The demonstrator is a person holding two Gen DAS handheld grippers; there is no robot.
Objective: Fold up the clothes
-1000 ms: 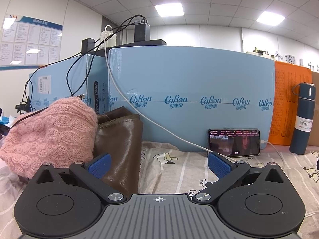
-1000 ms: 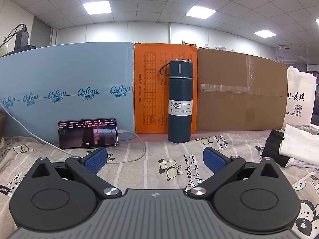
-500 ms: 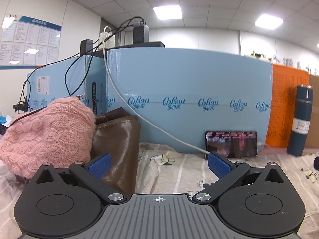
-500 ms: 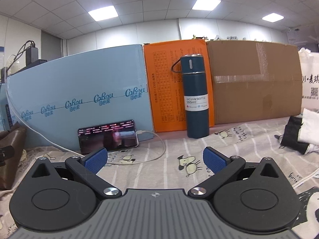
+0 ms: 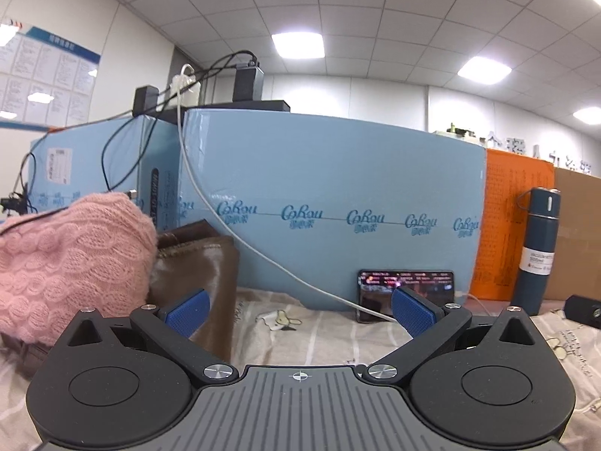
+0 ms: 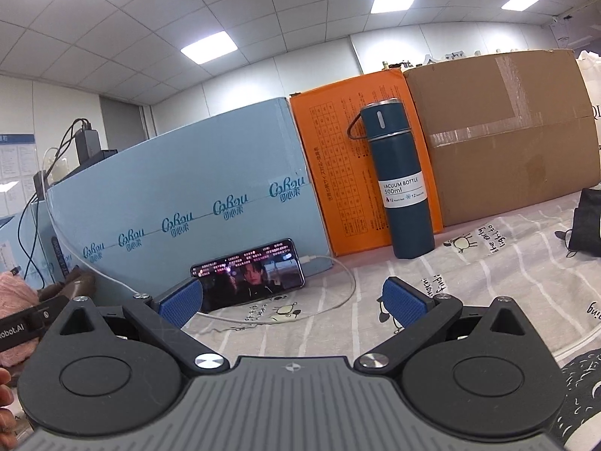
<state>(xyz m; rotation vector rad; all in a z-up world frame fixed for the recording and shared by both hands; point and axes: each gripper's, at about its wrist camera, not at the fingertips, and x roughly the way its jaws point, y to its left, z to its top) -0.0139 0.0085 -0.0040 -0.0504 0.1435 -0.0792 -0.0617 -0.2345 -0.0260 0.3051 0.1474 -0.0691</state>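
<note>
A pink knitted sweater (image 5: pixel 64 259) lies bunched at the left in the left wrist view, resting against a brown leather garment (image 5: pixel 199 270). My left gripper (image 5: pixel 300 310) is open, with nothing between its blue pads, just right of that pile. The sweater also shows at the left edge of the right wrist view as a pink patch (image 6: pixel 15 289). My right gripper (image 6: pixel 293 302) is open and empty above the printed sheet (image 6: pixel 488 263). A dark garment (image 6: pixel 586 225) lies at the far right.
A phone (image 6: pixel 249 274) with a white cable leans against the blue box (image 6: pixel 188 203). A dark blue vacuum bottle (image 6: pixel 402 184) stands before the orange box (image 6: pixel 338 173) and the cardboard box (image 6: pixel 499 127). Part of a hand (image 6: pixel 4 383) shows at the left edge.
Both cameras have swung and tilted left. In the right view the bottle and phone slid right and the white clothes left the frame. The jaws of both grippers stayed open.
</note>
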